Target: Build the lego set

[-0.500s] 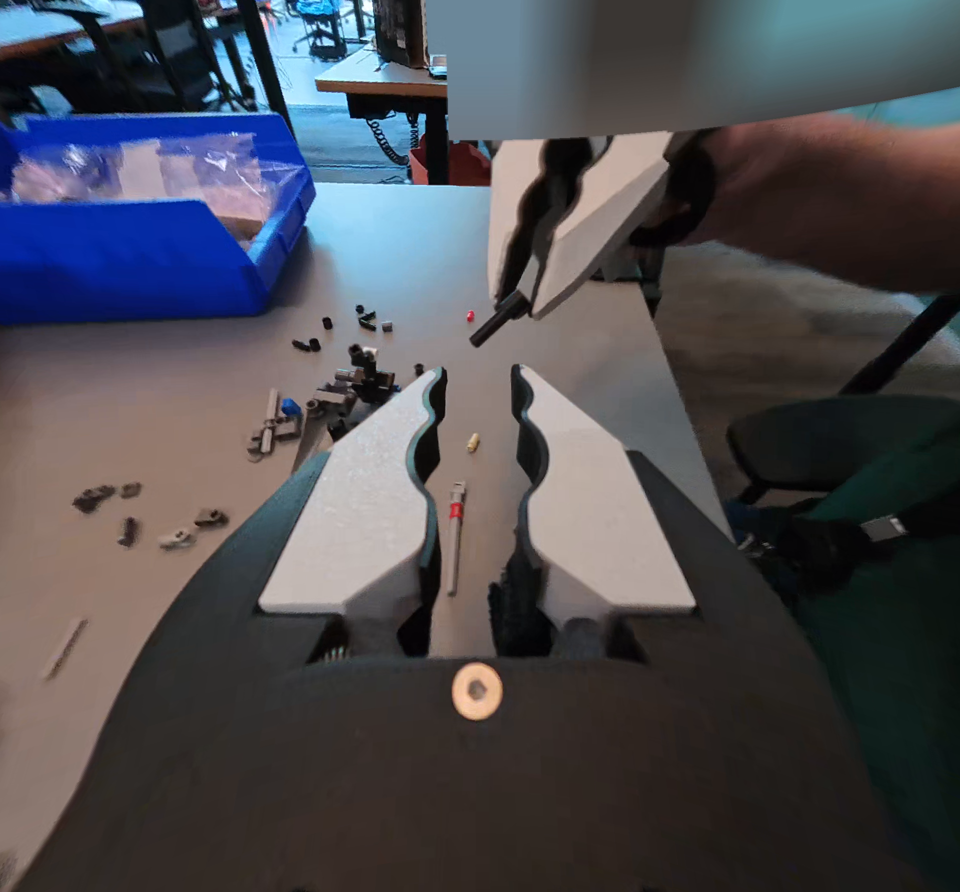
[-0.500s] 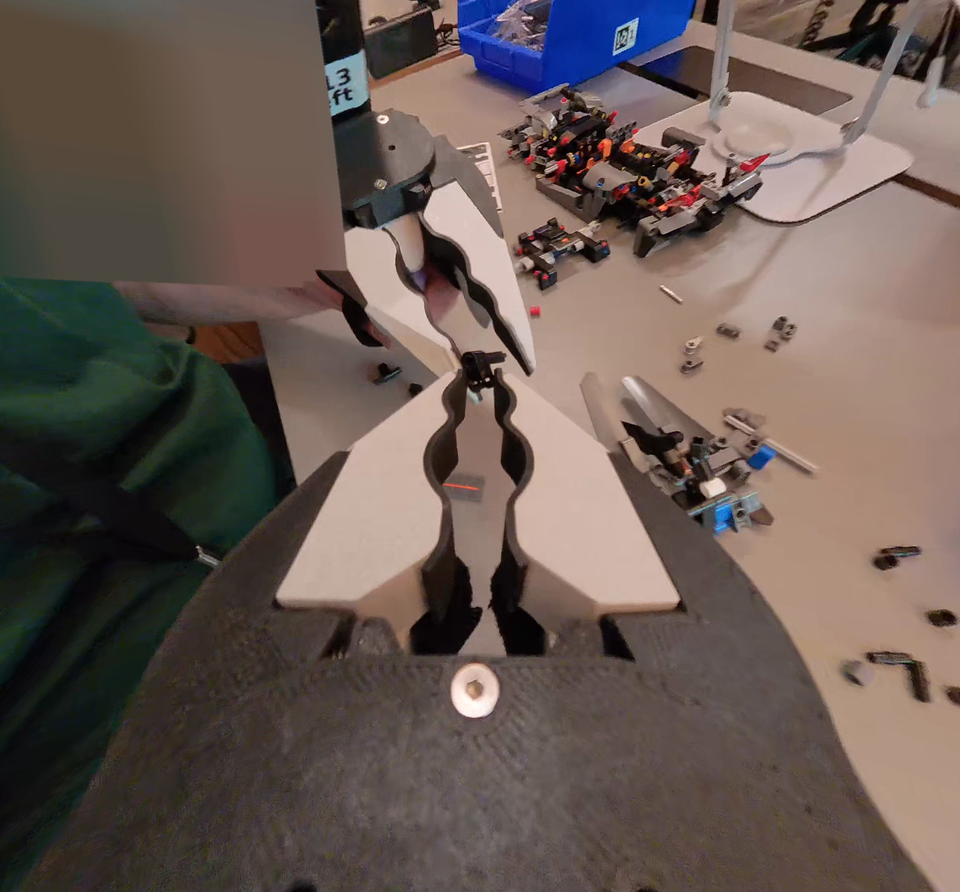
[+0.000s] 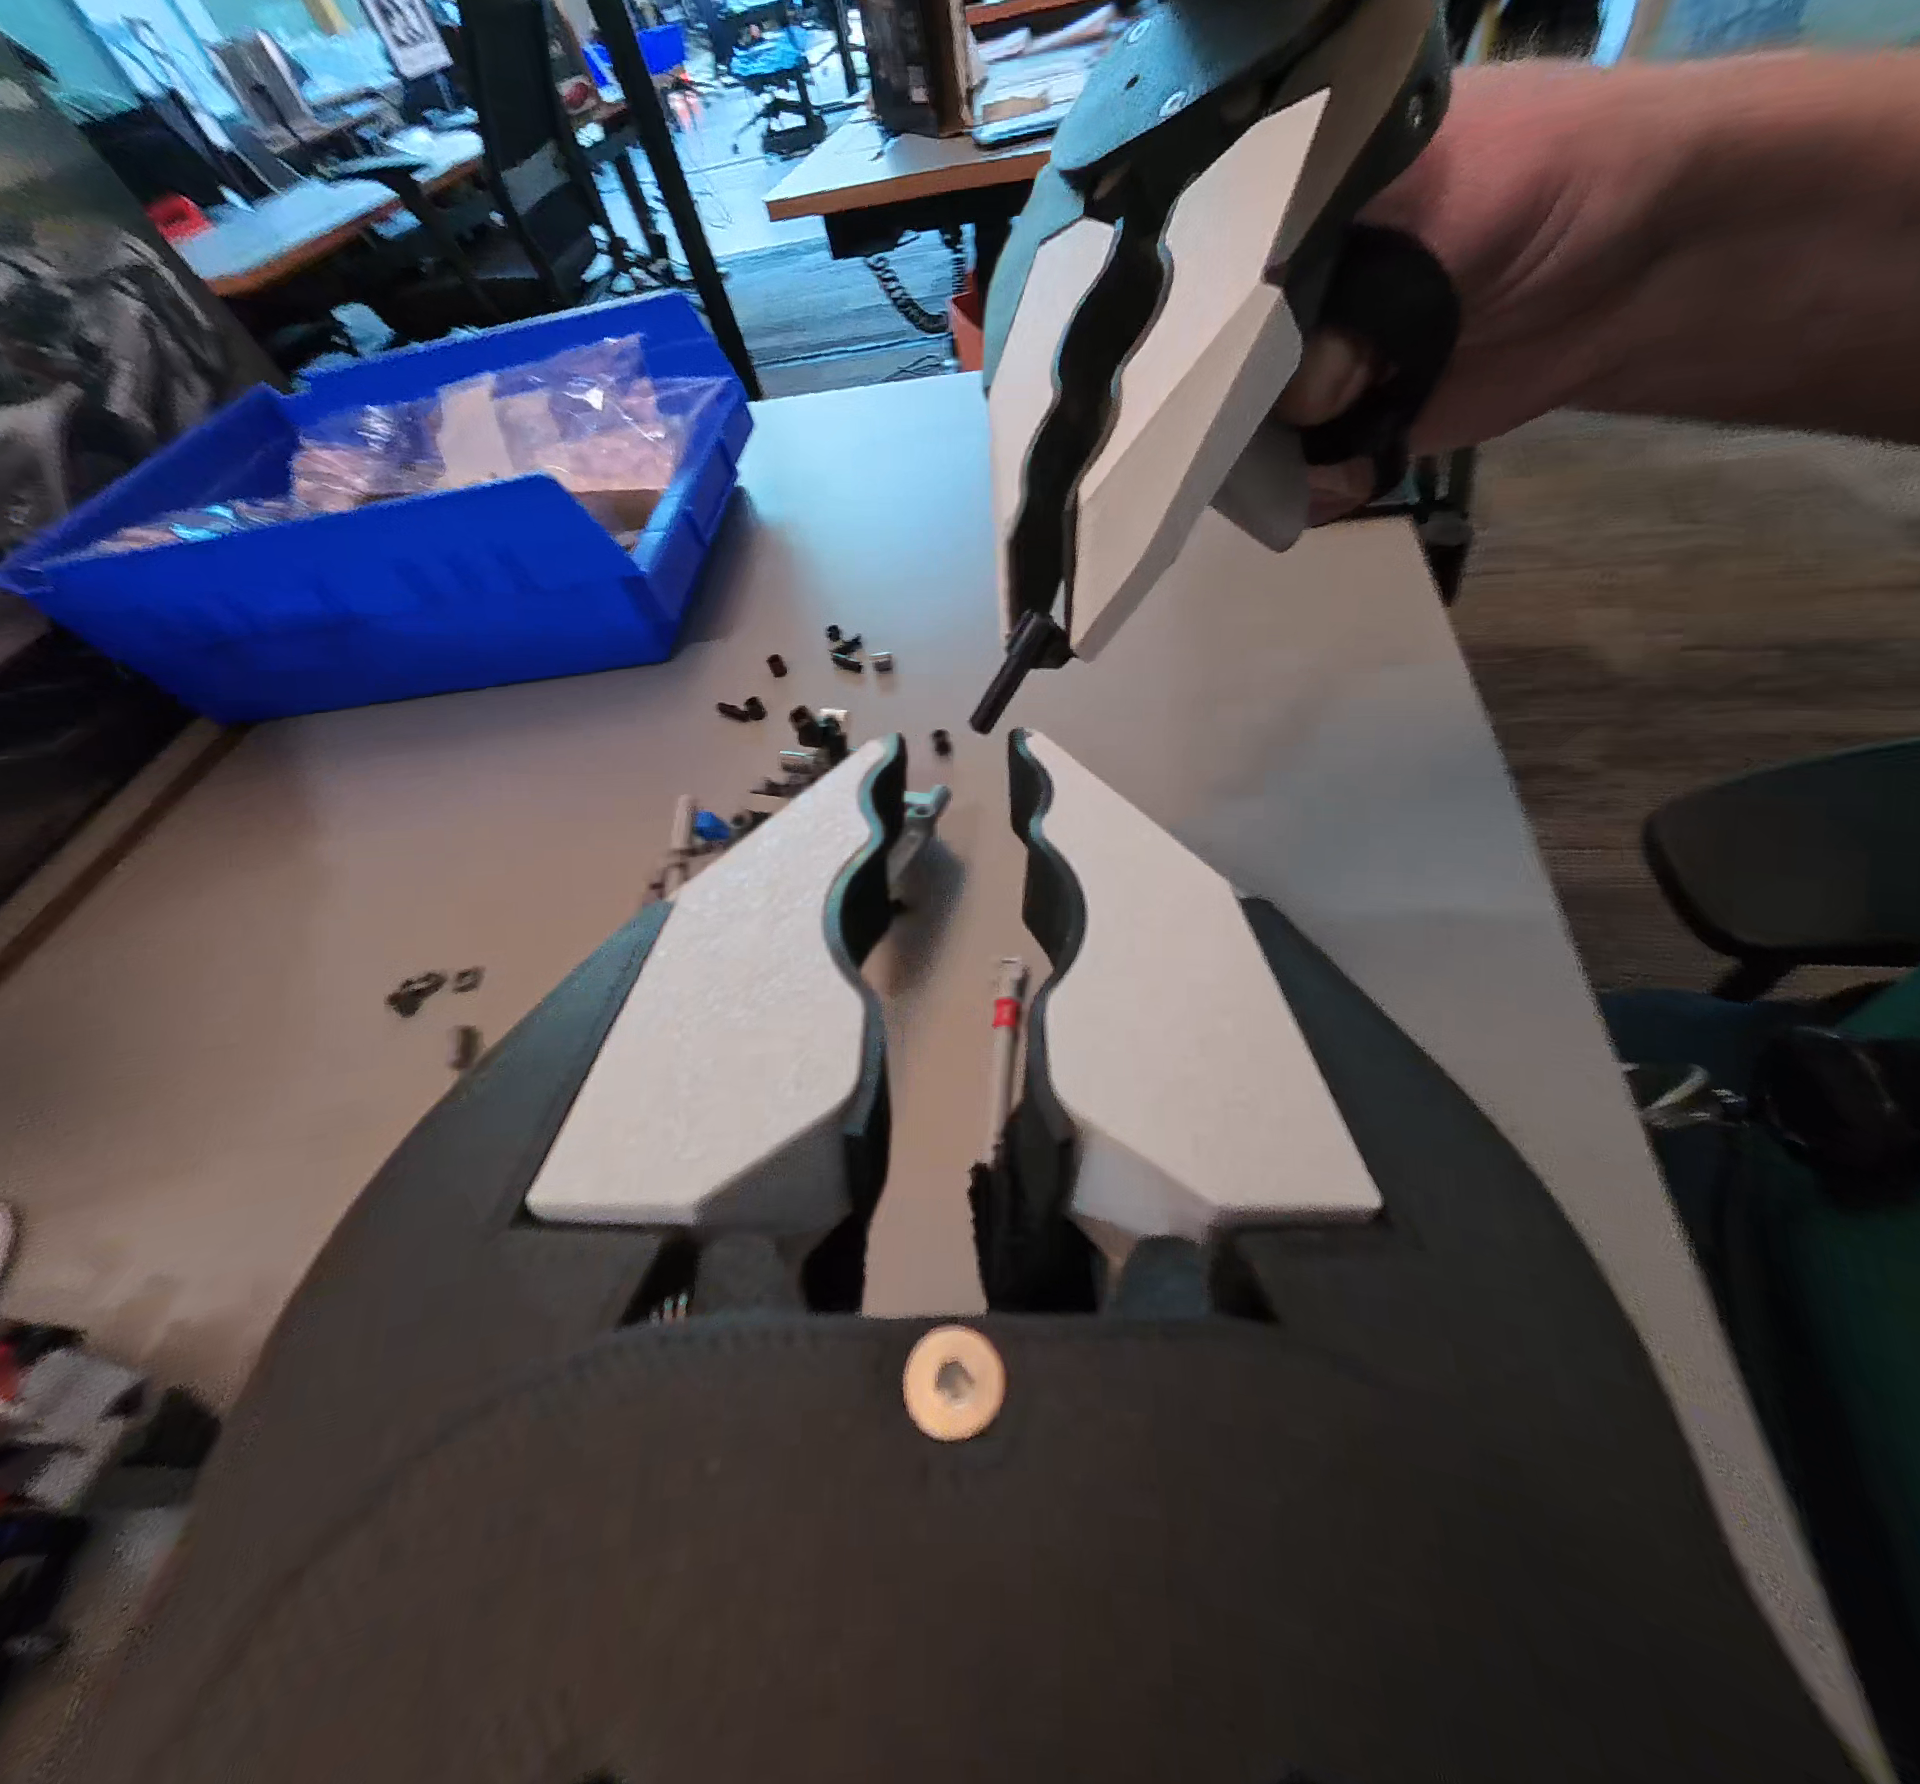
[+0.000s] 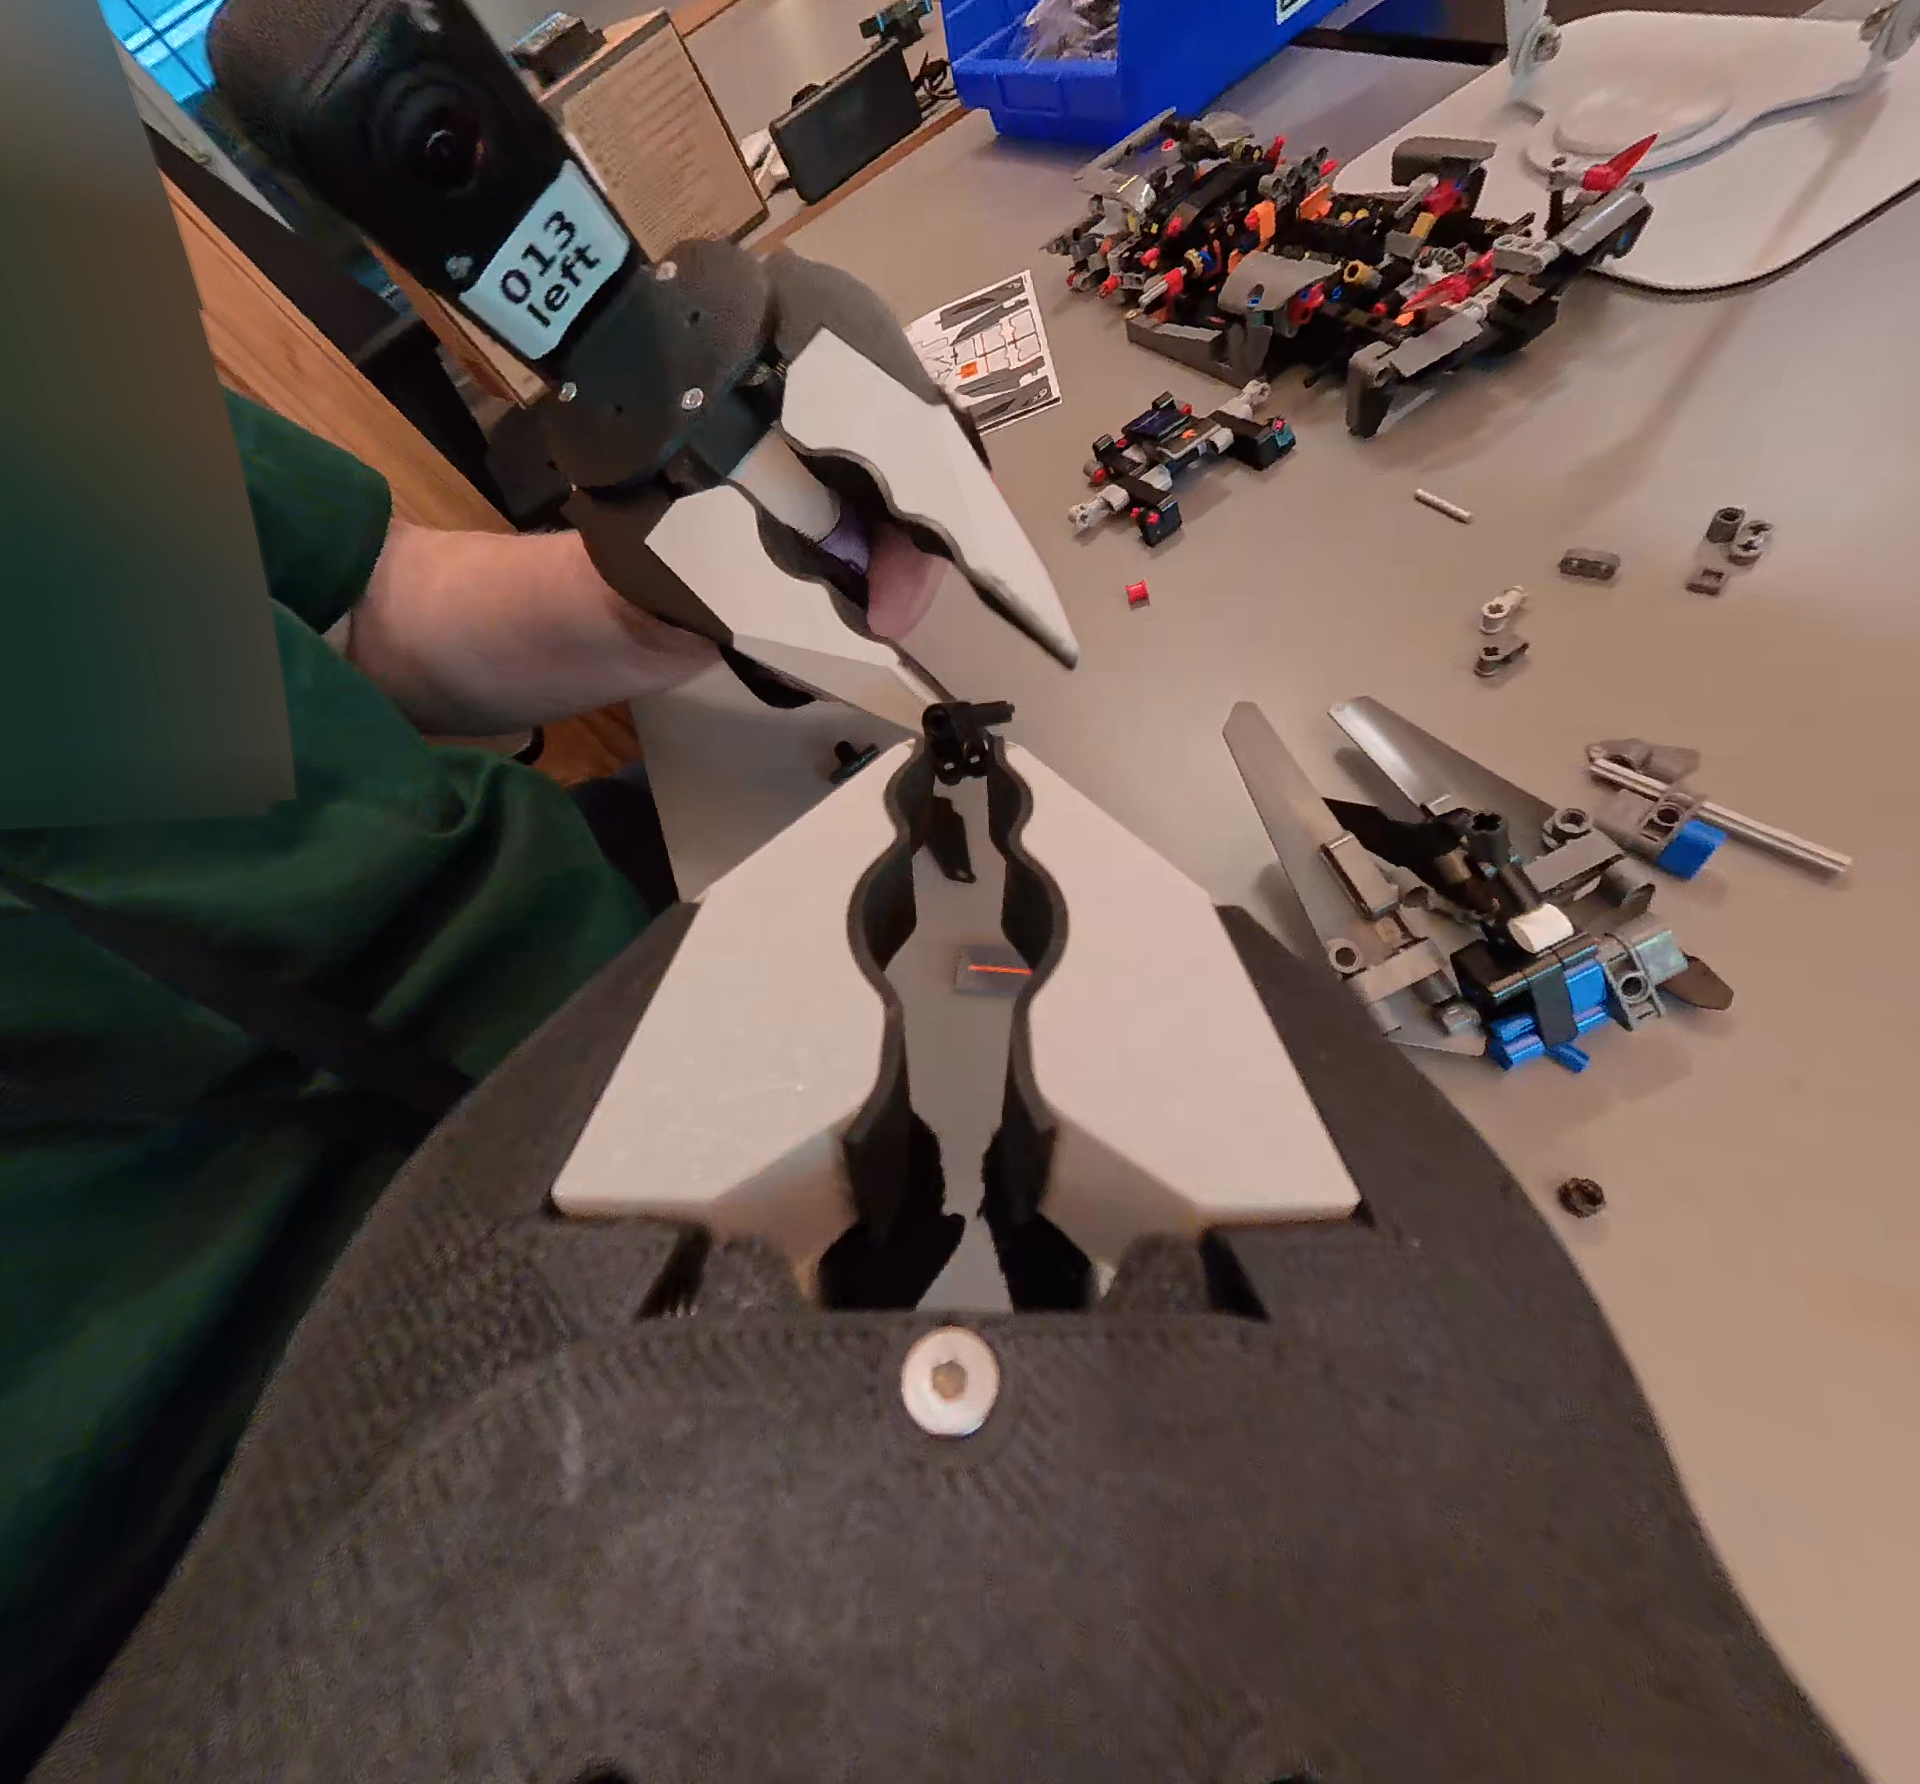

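Pinched at the very tips of the right gripper (image 4: 954, 747) is a small black lego piece (image 4: 961, 735), its pin end jutting past the fingertips; in the left wrist view the same piece (image 3: 1016, 672) is seen pointing down and toward the left gripper (image 3: 956, 747). The left gripper's fingers are spread apart with nothing between them, and the grey table (image 3: 416, 861) is seen through the gap, along with a thin grey rod with a red band (image 3: 1003, 1038) lying on the surface. The two grippers are held tip to tip, close together but not touching. A partly built winged assembly in grey, black and blue (image 4: 1475, 903) is set on the table to the right of the right gripper, and a larger dark model with red and orange parts (image 4: 1351, 269) lies farther back, with a smaller black sub-assembly (image 4: 1174, 467) in front of it. Loose small pieces (image 3: 810, 695) are scattered over the table, and a blue bin (image 3: 416, 508) holding clear bags is placed beyond them. A printed sheet (image 4: 987, 352) lies flat near the models.
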